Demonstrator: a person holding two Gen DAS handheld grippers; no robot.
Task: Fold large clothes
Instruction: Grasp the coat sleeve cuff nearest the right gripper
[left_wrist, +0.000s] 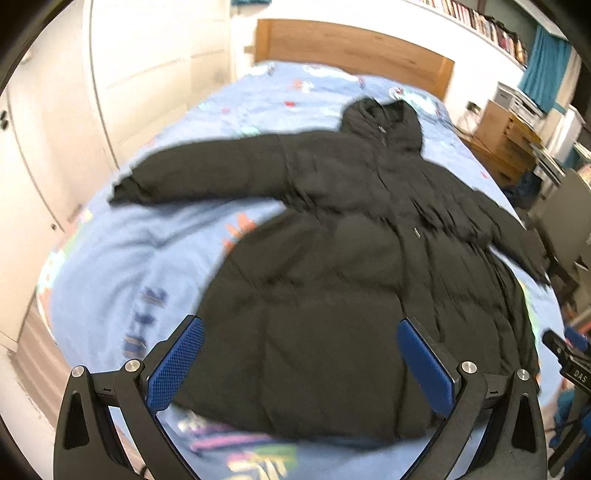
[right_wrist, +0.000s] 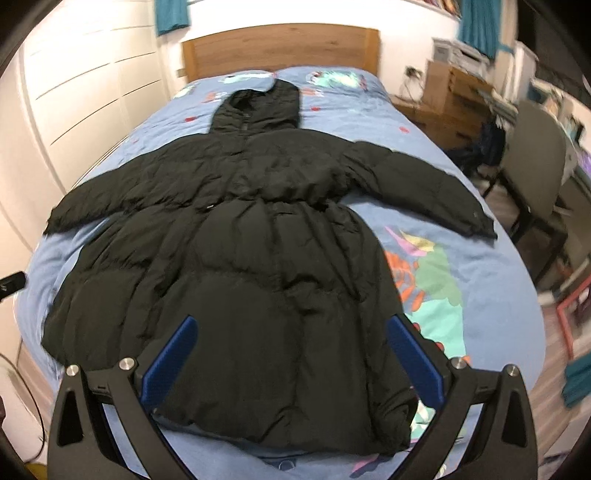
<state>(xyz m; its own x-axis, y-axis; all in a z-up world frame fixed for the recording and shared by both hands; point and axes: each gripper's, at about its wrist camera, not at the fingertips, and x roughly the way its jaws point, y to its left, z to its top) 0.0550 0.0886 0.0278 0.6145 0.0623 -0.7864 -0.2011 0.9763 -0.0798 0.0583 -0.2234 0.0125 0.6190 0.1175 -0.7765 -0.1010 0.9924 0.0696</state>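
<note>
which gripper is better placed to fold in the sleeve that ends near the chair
Right, probably. The right gripper hangs open over the black puffer coat, with that sleeve on its side. The left gripper, also open, sits toward the opposite sleeve.

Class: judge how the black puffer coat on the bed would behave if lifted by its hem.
The coat looks puffy and quilted, so probably floppy yet bulky. Its spread sleeves would likely dangle. Its smooth shell may slip.

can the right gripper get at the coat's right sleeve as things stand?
Probably yes. The right gripper is open above the coat hem, and the sleeve lies flat on the bed with nothing covering it.
</note>
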